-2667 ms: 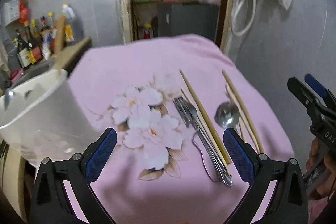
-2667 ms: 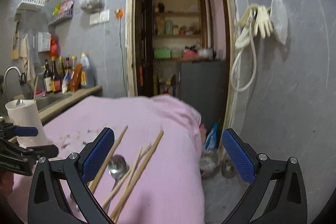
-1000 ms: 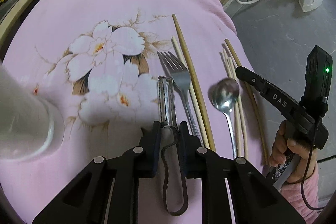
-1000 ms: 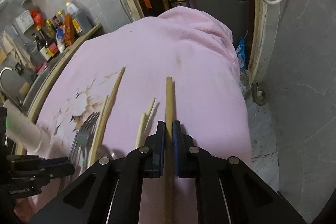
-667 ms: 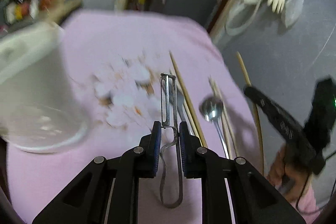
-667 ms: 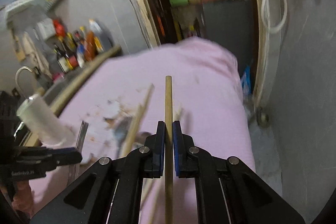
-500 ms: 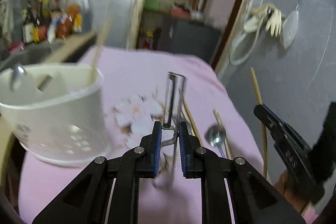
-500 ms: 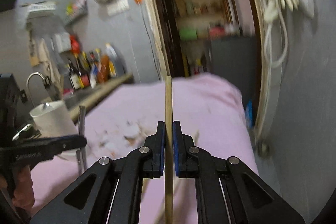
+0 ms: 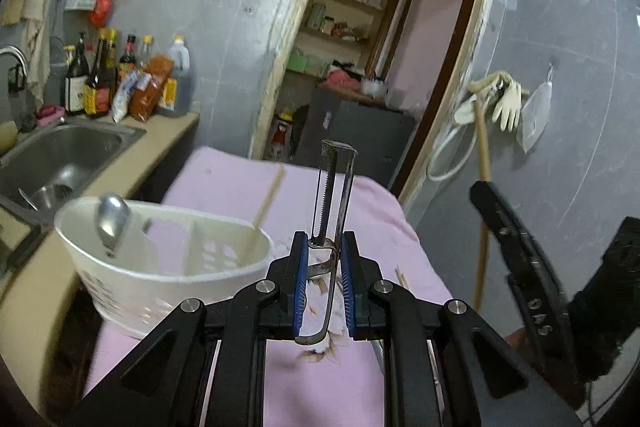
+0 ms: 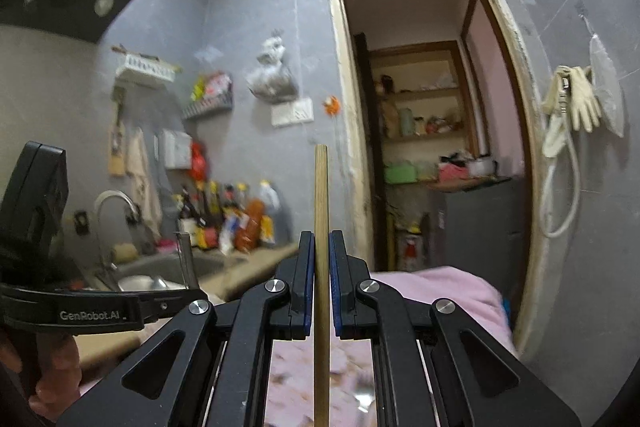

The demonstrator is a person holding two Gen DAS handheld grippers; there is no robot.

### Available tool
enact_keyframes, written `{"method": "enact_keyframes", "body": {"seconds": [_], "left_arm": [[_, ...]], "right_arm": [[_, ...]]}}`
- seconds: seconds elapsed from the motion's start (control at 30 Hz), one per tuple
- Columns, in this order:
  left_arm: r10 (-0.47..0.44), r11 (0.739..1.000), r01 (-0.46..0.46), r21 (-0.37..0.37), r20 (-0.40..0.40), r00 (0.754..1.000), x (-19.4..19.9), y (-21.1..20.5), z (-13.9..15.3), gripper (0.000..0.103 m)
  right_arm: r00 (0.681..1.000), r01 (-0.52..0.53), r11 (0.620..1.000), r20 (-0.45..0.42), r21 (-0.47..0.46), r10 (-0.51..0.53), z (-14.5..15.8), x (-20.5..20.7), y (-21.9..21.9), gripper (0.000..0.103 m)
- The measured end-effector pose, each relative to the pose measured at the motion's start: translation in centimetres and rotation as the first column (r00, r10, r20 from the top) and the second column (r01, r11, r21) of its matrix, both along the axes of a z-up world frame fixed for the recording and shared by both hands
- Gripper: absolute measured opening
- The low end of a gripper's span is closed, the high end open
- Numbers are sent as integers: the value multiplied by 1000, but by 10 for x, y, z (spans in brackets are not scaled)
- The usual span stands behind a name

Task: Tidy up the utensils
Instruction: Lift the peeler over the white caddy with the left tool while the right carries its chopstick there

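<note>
My left gripper [image 9: 323, 255] is shut on a metal peeler [image 9: 334, 187] and holds it upright above the pink cloth [image 9: 320, 375]. A white utensil holder [image 9: 160, 279] stands just to its left, with a spoon [image 9: 112, 219] and a chopstick [image 9: 264, 207] in it. My right gripper [image 10: 321, 259] is shut on a wooden chopstick [image 10: 321, 195] held upright. In the left wrist view the right gripper [image 9: 520, 267] and its chopstick [image 9: 482, 195] show at the right. The left gripper [image 10: 100, 307] with the peeler [image 10: 186, 255] shows at the right wrist view's left.
A steel sink [image 9: 60, 155] and a counter with bottles [image 9: 120, 83] lie to the left. A doorway with shelves [image 9: 352, 39] is behind the table. Gloves and a hose [image 9: 500, 99] hang on the grey wall at right.
Both grippers closed on their items on the cloth, then lifted them. The peeler and the chopstick have risen and tilted upright. The utensil holder has come closer on the left.
</note>
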State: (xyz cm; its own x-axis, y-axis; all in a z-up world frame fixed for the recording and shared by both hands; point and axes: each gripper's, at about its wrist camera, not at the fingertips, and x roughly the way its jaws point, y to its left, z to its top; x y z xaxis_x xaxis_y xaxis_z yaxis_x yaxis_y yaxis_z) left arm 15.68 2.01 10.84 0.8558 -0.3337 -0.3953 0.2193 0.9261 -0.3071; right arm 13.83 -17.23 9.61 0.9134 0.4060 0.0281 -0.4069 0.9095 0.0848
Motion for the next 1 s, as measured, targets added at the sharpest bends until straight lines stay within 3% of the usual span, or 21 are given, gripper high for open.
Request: {"method": "enact_keyframes", "body": {"seconds": [0.23, 0.43, 0.7, 1.0], "left_arm": [[85, 996, -85, 1, 73, 994, -9, 45, 36, 13], [174, 985, -172, -31, 70, 982, 2, 99, 46, 13], [262, 964, -260, -60, 28, 965, 23, 152, 29, 13], [256, 966, -257, -13, -39, 966, 40, 148, -1, 13]], "right_arm": [[995, -85, 991, 58, 99, 80, 17, 14, 35, 5], [981, -187, 961, 90, 203, 172, 34, 38, 66, 5], [978, -206, 954, 82, 220, 192, 31, 76, 103, 5], [986, -168, 969, 43, 181, 162, 15, 89, 114, 5]]}}
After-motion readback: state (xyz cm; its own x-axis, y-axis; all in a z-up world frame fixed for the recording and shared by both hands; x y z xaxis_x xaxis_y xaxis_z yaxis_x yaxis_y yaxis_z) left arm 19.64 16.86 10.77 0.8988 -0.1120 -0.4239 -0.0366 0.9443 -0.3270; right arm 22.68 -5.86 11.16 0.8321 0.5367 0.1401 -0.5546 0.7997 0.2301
